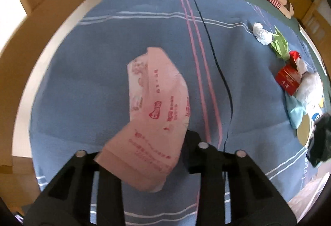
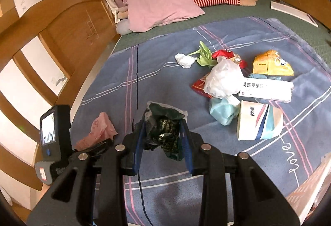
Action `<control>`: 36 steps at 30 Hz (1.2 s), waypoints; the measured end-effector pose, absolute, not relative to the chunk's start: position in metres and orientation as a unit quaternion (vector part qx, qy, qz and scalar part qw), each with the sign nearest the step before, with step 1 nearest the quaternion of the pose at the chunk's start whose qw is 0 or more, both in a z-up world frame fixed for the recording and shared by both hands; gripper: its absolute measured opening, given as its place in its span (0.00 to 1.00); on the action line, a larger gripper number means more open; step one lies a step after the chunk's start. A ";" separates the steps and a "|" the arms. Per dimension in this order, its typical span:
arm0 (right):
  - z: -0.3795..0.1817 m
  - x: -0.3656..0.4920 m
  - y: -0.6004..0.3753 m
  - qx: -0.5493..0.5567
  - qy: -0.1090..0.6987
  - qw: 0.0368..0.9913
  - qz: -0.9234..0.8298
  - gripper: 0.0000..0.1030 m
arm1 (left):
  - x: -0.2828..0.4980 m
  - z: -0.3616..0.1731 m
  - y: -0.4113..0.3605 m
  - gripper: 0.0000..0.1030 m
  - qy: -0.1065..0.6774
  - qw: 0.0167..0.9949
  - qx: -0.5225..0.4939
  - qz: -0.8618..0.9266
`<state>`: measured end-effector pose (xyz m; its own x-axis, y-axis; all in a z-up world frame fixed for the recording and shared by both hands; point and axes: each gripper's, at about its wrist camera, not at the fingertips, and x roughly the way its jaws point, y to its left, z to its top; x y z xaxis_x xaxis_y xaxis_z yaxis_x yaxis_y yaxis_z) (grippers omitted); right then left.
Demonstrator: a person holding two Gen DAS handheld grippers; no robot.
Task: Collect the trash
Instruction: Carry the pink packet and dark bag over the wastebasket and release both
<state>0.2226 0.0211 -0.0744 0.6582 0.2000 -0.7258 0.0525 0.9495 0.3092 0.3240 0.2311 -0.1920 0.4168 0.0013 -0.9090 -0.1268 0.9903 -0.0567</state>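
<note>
Gripping pink wrapper (image 1: 157,114), left gripper (image 1: 144,155) clamped over blue bedspread (image 1: 82,64). Right gripper (image 2: 162,139) pinching dark green wrapper (image 2: 165,128); trash pile (image 2: 238,89) far right.

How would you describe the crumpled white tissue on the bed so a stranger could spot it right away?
Start at the blue blanket covering the bed and find the heap of trash on it. At the heap's end nearest the pink pillow lies the crumpled white tissue, beside a green folded paper. It is the only small, plain white wad; the nearby white plastic bag is larger and glossy.
</note>
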 end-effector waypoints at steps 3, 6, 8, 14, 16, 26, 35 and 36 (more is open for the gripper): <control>-0.075 0.223 0.019 0.161 0.411 0.896 0.042 0.33 | 0.313 -0.168 0.231 0.25 0.502 0.862 -0.066 0.030; -0.074 0.218 0.014 0.182 0.402 0.896 0.049 0.33 | 0.295 -0.131 0.223 0.25 0.442 0.895 -0.066 0.013; -0.071 0.207 0.001 0.225 0.377 0.896 0.066 0.33 | 0.280 -0.107 0.213 0.25 0.398 0.915 -0.063 -0.004; -0.054 0.160 -0.054 0.270 0.375 0.884 0.071 0.33 | 0.252 -0.086 0.179 0.25 0.317 0.946 -0.052 -0.045; -0.036 0.138 -0.083 0.258 0.362 0.894 0.051 0.33 | 0.257 -0.096 0.179 0.24 0.330 0.940 -0.072 -0.040; 0.020 -0.020 -0.282 0.213 0.303 0.926 -0.071 0.33 | 0.187 -0.095 0.138 0.23 0.349 0.934 -0.073 -0.024; 0.002 -0.097 -0.381 0.255 0.300 0.906 -0.157 0.33 | 0.039 -0.033 -0.065 0.23 0.317 0.882 -0.026 -0.348; 0.005 -0.103 -0.388 0.257 0.292 0.906 -0.168 0.33 | 0.033 -0.041 -0.086 0.23 0.336 0.861 -0.037 -0.380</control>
<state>-0.1029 -0.3876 0.0049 0.7728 -0.1545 -0.6156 0.4544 0.8118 0.3667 0.0327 -0.0858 -0.0414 0.4860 -0.6790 -0.5502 0.6293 0.7087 -0.3189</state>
